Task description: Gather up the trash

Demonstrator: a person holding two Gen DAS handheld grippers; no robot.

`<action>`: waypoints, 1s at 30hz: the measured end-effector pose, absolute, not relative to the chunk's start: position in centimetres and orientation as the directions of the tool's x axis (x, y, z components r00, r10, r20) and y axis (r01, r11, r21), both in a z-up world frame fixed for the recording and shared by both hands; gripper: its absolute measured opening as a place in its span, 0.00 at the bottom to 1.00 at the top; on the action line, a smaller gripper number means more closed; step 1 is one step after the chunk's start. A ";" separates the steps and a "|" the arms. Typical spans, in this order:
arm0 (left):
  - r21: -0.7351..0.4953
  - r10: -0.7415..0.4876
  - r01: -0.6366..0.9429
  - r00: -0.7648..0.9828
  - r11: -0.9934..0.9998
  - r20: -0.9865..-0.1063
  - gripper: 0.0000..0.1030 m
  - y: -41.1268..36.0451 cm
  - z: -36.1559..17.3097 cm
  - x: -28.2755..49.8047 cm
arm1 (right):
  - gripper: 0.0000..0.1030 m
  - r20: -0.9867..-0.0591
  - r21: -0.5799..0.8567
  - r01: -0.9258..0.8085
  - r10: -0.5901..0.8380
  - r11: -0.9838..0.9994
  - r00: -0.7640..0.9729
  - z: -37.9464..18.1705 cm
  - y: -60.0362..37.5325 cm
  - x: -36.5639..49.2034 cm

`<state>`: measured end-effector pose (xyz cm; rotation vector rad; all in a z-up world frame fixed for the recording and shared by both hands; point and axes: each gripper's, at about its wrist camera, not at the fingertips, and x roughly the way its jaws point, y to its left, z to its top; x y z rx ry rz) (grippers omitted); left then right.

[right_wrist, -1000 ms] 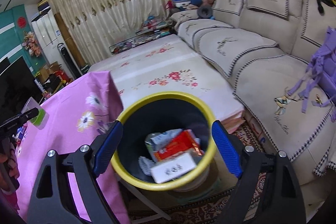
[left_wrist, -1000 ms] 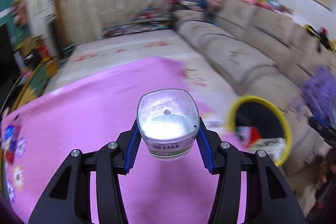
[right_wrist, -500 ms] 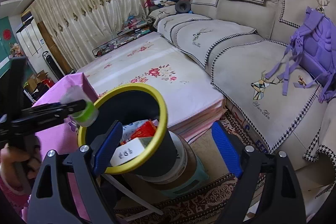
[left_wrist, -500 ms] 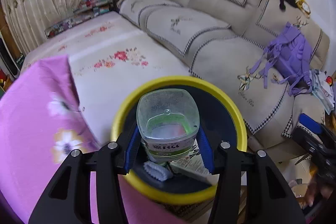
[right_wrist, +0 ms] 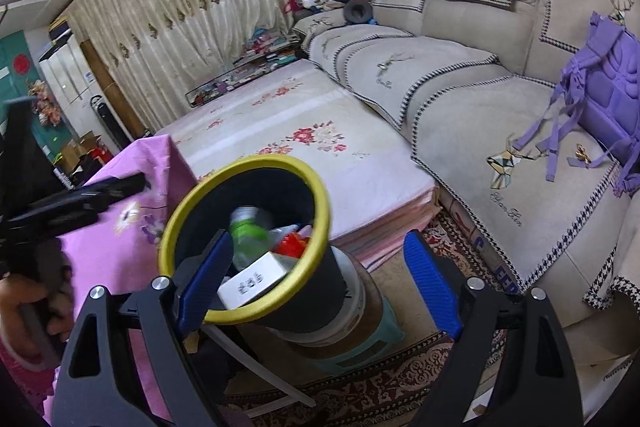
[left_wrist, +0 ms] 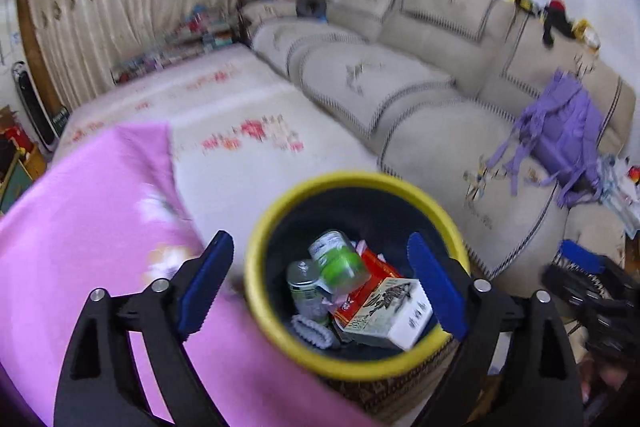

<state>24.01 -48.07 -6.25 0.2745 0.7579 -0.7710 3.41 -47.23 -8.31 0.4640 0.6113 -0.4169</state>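
Observation:
A black bin with a yellow rim (left_wrist: 280, 211) (right_wrist: 256, 163) stands beside the pink-clothed table. Inside it lie a clear plastic bottle with a green label (left_wrist: 340, 261) (right_wrist: 250, 231), a second small bottle (left_wrist: 306, 291), a white carton (left_wrist: 392, 311) (right_wrist: 252, 283) and red packaging (left_wrist: 376, 267). My left gripper (left_wrist: 320, 287) hovers above the bin's mouth, its jaws opening wide with nothing pressed between the pads; the green-label bottle is loose in the bin below. My right gripper (right_wrist: 316, 279) stands open and empty to the right of the bin, low beside it.
The pink floral tablecloth (left_wrist: 80, 227) (right_wrist: 132, 195) covers the table at left. A white floral mattress (right_wrist: 300, 131) and a beige sofa (right_wrist: 460, 75) with a purple backpack (right_wrist: 608, 87) lie beyond. The bin rests on a stool (right_wrist: 360, 339) over a patterned rug (right_wrist: 380, 387).
My left gripper swung from above the pink table to above the bin, then spread its jaws; the green-label bottle it held now lies in the bin. The right gripper shifted slightly right.

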 end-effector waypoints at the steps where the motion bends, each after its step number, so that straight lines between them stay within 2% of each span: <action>1: -0.036 -0.536 0.711 0.494 0.702 -0.685 0.94 -46.7 -5.2 23.1 | 0.80 -0.621 0.288 0.485 -0.224 0.826 0.751 -8.0 -46.7 3.5; 6: 0.038 -0.493 0.623 0.653 0.781 -0.574 0.95 -37.1 -0.6 17.9 | 0.84 -0.592 0.259 0.407 -0.189 0.876 0.784 -6.1 -42.9 3.7; 15: 0.061 -0.273 0.347 0.825 0.936 -0.494 0.95 -21.3 2.2 10.6 | 0.88 -0.535 0.129 0.254 -0.149 0.958 0.832 -2.5 -34.0 2.8; 22: -0.039 -0.176 0.178 0.873 0.983 -0.454 0.95 -10.4 2.9 4.9 | 0.90 -0.483 0.066 0.193 -0.138 0.979 0.865 -0.2 -29.2 1.2; 30: -0.063 -0.132 0.116 0.897 0.991 -0.421 0.95 -5.6 2.1 0.6 | 0.91 -0.471 0.056 0.183 -0.136 0.981 0.872 0.4 -26.6 -0.2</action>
